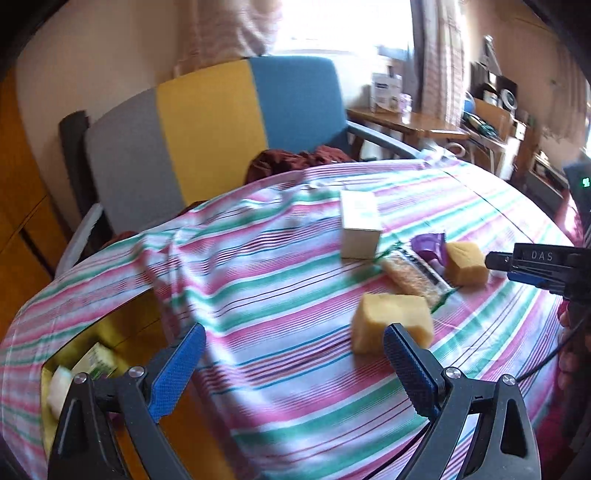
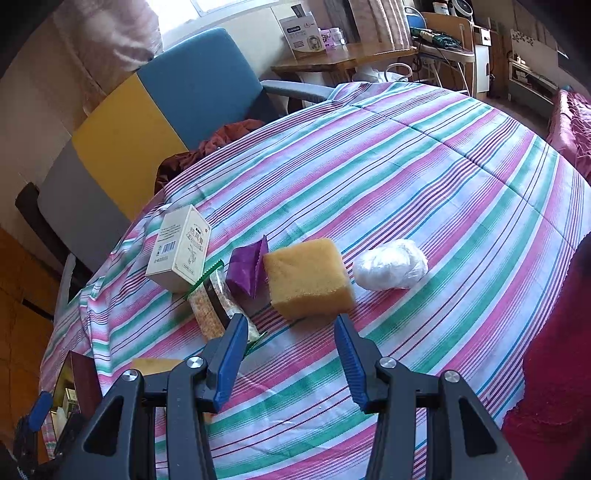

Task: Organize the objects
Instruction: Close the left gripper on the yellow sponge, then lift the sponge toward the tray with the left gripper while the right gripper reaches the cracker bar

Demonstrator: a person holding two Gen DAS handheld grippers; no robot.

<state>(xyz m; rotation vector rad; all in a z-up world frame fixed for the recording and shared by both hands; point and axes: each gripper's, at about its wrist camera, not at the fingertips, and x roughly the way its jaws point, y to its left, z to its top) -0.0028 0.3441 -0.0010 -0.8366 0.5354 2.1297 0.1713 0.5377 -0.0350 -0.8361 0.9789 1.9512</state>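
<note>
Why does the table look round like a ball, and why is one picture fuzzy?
Both wrist views use fisheye lenses, which bend the striped tablecloth; the left wrist view is blurry, smearing the sponge, with window glare; the right wrist view looks sharper.

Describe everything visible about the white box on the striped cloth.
The white box is a small cardboard carton, cream-white, with a barcode on one long side and dark printed characters and a drawing on the other. It looks closed and undamaged. It lies on the striped cloth, its near end beside or touching the green-edged snack packet. No gripper touches it.
</note>
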